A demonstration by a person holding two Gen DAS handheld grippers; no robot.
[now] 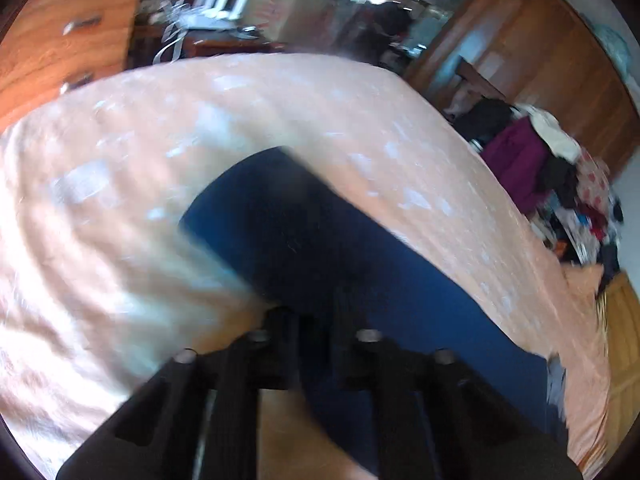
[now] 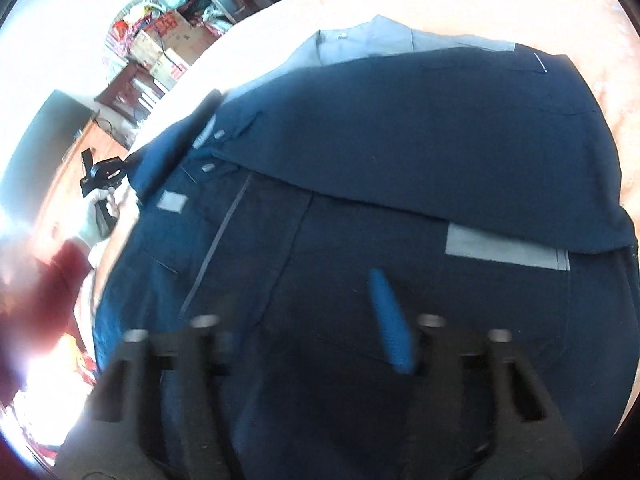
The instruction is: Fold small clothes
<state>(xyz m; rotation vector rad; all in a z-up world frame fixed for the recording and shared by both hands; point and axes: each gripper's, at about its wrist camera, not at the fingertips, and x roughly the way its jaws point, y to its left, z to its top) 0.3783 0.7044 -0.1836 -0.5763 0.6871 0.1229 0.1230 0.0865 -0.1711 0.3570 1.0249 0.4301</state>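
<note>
With the left gripper (image 1: 308, 320) clenched on the navy garment (image 2: 400, 140) and the right gripper (image 2: 316, 344) released at lower centre, fold slowly, aligning edges on the bed (image 1: 120, 200).

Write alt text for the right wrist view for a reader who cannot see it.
A navy blue shirt with grey patches lies on a peach bedsheet, one part folded over the rest, a grey garment showing beneath it. The right gripper hovers open above it, blurred; a gloved hand with the other gripper shows at left.
</note>
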